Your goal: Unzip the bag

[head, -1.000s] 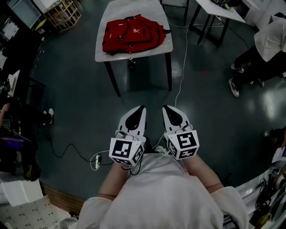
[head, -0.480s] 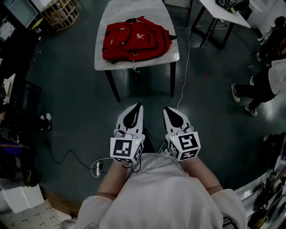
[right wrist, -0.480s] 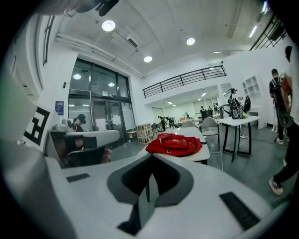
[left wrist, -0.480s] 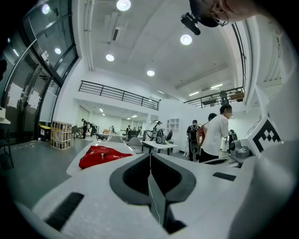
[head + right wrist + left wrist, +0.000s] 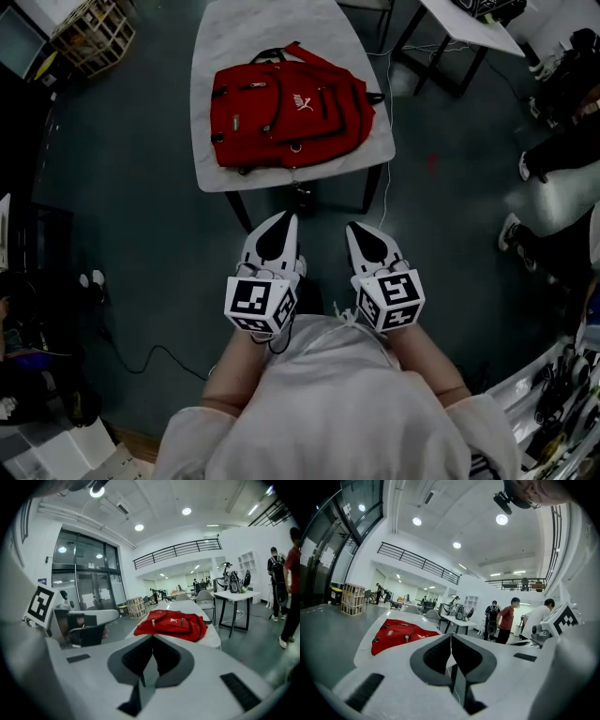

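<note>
Head view: red bag (image 5: pixel 286 103) lies on table (image 5: pixel 281 23), well beyond left gripper (image 5: pixel 284 218) and right gripper (image 5: pixel 356 228), fingers (image 5: pixel 271 240) apparently pressed together.

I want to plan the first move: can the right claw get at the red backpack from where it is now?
Probably not yet. The right claw is shut, held near the body, short of the table. Nothing blocks the way to the red backpack, so stepping closer should do.
</note>
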A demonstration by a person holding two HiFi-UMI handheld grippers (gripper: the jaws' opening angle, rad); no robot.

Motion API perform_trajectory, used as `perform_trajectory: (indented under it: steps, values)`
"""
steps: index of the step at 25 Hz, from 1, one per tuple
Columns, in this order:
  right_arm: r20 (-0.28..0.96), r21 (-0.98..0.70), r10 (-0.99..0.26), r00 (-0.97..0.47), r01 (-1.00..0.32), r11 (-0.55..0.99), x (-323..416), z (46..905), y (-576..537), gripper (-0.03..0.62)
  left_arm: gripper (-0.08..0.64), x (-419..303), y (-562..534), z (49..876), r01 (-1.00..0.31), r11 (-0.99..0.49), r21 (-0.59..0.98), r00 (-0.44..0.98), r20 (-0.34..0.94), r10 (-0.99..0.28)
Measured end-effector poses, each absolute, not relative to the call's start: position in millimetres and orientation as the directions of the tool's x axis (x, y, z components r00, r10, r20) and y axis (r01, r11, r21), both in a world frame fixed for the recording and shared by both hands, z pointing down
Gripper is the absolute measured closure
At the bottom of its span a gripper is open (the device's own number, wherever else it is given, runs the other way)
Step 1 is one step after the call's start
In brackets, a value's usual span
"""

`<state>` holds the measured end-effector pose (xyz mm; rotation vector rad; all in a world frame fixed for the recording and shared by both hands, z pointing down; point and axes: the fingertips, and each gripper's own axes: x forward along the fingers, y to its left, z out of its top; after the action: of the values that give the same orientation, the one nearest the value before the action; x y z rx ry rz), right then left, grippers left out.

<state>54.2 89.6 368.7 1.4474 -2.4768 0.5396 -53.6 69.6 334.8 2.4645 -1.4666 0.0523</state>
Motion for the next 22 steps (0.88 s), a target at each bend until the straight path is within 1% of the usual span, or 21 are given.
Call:
perform_trajectory:
  steps: [8,13,17,22]
  values:
    - [0.461,-0.212,-0.780,-0.424,-0.906,0.367,2,396,2,0.565,0.537,-116,-24,352,-0.850,-0.485,0.204,0.523,0.216,-0.825]
    - [0.540,-0.217,-0.748,-0.386,-0.923,0.319,-16,420,-25,0.565,0.537,-145,-55,380,-0.863,-0.440,0.246,0.496,0.257,-0.829]
    - [0.588,-0.209,-0.709,-0.389,-0.920,0.331,-27,443,-40,0.565,0.537,-156,-66,407,-0.875,-0.405,0.265,0.474,0.306,-0.825]
    - [0.645,-0.238,-0.630,-0.433,-0.897,0.373,-39,473,-59,0.563,0.537,-159,-83,438,-0.894,-0.372,0.250,0.443,0.363,-0.820]
